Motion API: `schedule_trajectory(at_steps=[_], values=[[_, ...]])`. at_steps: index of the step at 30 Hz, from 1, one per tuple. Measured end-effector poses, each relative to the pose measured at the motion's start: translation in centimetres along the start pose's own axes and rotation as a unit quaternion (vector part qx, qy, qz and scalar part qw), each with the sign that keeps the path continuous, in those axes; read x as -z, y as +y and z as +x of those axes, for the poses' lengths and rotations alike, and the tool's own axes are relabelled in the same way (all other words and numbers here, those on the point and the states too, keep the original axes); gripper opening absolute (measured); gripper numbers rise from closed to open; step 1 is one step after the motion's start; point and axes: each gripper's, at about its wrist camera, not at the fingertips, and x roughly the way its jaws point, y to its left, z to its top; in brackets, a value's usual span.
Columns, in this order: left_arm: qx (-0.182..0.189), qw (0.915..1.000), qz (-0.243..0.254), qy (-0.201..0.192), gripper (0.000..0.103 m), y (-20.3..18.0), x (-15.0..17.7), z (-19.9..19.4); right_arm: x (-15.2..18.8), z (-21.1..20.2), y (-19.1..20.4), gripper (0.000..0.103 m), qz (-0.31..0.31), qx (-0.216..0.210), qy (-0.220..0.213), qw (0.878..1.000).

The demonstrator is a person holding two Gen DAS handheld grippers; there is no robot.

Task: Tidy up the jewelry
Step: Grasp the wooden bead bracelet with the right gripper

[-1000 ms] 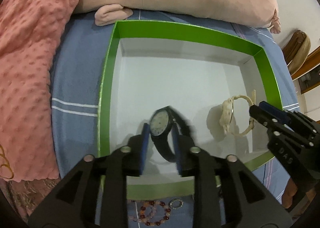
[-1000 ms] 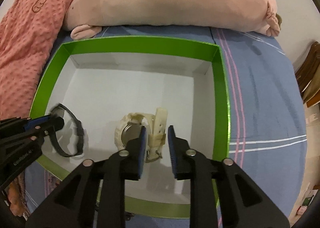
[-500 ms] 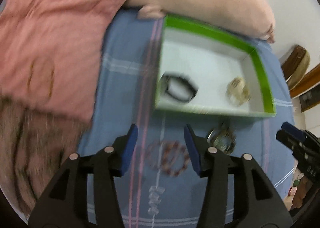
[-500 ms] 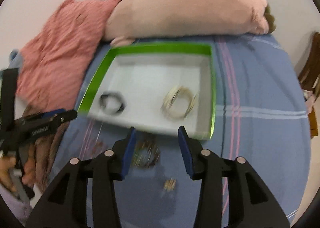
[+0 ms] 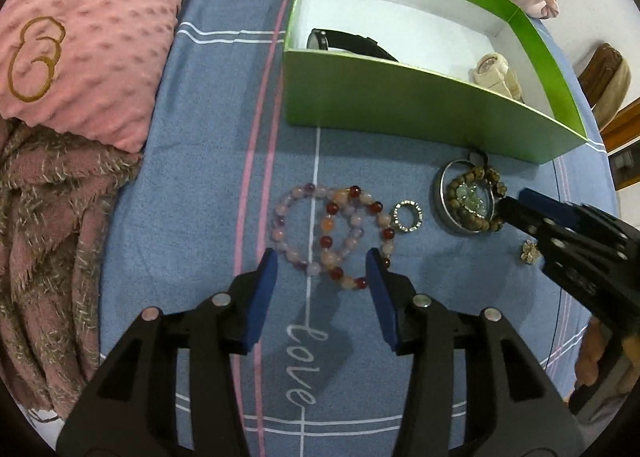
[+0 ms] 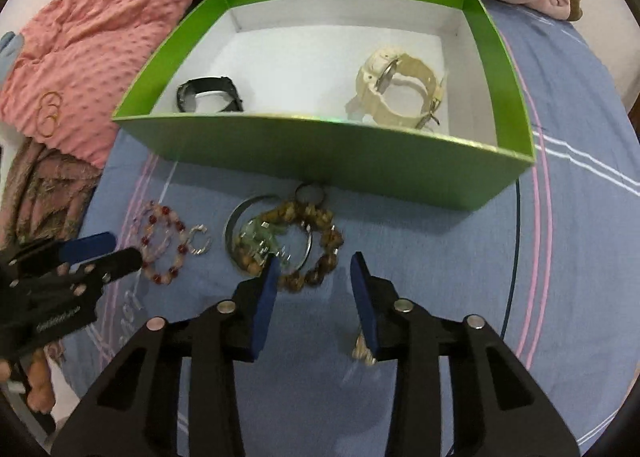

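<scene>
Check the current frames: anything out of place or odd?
Nothing damaged. Two watches, black and cream, sit in the green box. Still loose on the sheet: two overlapping bead bracelets, a ring, a tangled pile of wooden beads and a bangle, and a small charm. Both claws are open and empty.

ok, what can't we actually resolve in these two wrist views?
- Black watch: left view, the green box near wall hides its lower part.
- Brown bead bracelet pile: right view, motion blur; separate pieces unclear.
- Small gold charm: right view, right gripper fingers partly cover it.
</scene>
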Motion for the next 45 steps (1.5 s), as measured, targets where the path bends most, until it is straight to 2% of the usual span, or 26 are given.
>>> schedule_trajectory(at_steps=[1,8,15,19,24,28,30,35,36,38,45], values=[[-0.001,1.0,0.001,0.0,0.047,0.0,0.0,0.0,-0.2,0.7,0.1,0.025,-0.002,0.005,0.009,1.0],[0.0,1.0,0.001,0.007,0.05,-0.4,0.2,0.6,0.6,0.7,0.0,0.01,-0.01,-0.017,0.022,1.0],[0.0,1.0,0.005,0.007,0.055,-0.6,0.9,0.5,3.2,-1.3,-0.9,0.01,0.005,-0.043,0.03,0.999],[-0.001,0.9999,0.008,0.008,0.055,-0.6,1.2,0.4,4.4,-3.3,-1.4,0.009,0.005,-0.037,0.03,0.999],[-0.001,0.9999,0.006,0.009,0.056,-0.3,1.8,0.1,5.2,-6.7,-2.4,0.009,0.016,-0.039,0.007,0.999],[-0.002,0.9999,0.008,0.01,0.057,-0.4,2.1,-0.2,4.3,-9.6,-1.6,0.008,0.009,-0.049,-0.032,0.998],[-0.002,0.9999,0.012,0.008,0.059,-0.5,2.1,-0.3,3.8,-9.8,-1.1,0.008,0.0,-0.049,-0.036,0.998],[-0.003,0.9999,0.008,0.01,0.061,-0.4,2.5,-0.4,4.1,-7.4,-1.1,0.009,-0.01,-0.017,-0.005,1.0],[-0.004,0.9999,0.009,0.013,0.061,-0.3,2.6,-0.3,4.2,-6.5,-1.3,0.015,-0.007,-0.017,0.003,1.0],[-0.003,0.9998,0.01,0.015,0.061,-0.4,2.7,-0.2,4.3,-4.9,-1.6,0.019,-0.006,-0.016,0.019,1.0],[-0.005,0.9997,0.014,0.018,0.064,-0.6,2.8,-0.1,3.2,-2.0,-1.0,0.019,-0.043,0.009,0.043,0.998]])
